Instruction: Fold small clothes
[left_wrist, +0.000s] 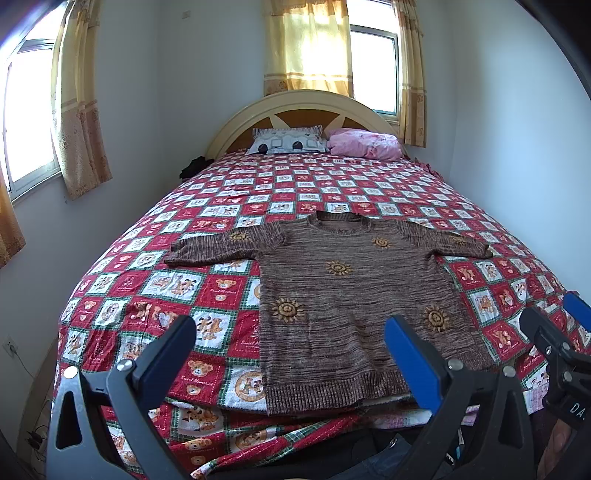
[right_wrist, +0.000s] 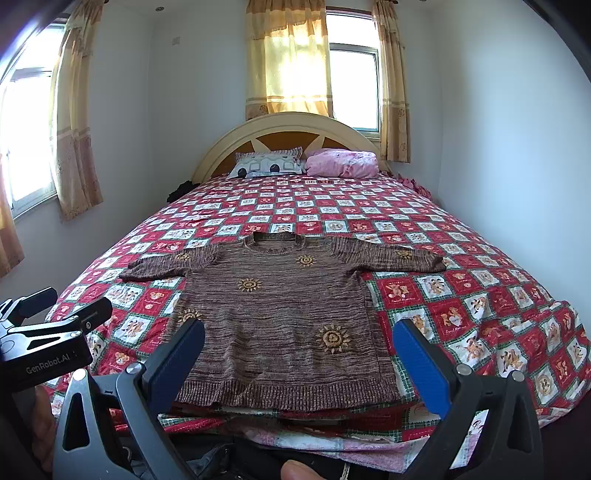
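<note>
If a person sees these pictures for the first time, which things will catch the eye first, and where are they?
First comes the brown knitted sweater with orange sun motifs, spread flat with its sleeves out at the near end of the bed. Under it the red and white teddy-bear bedspread covers the whole bed. In the foreground, the left gripper and right gripper both stand open with blue pads, short of the sweater's hem.

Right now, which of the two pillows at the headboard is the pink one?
The pink pillow lies on the right; the other pillow, left of it, is white with a grey pattern.
</note>
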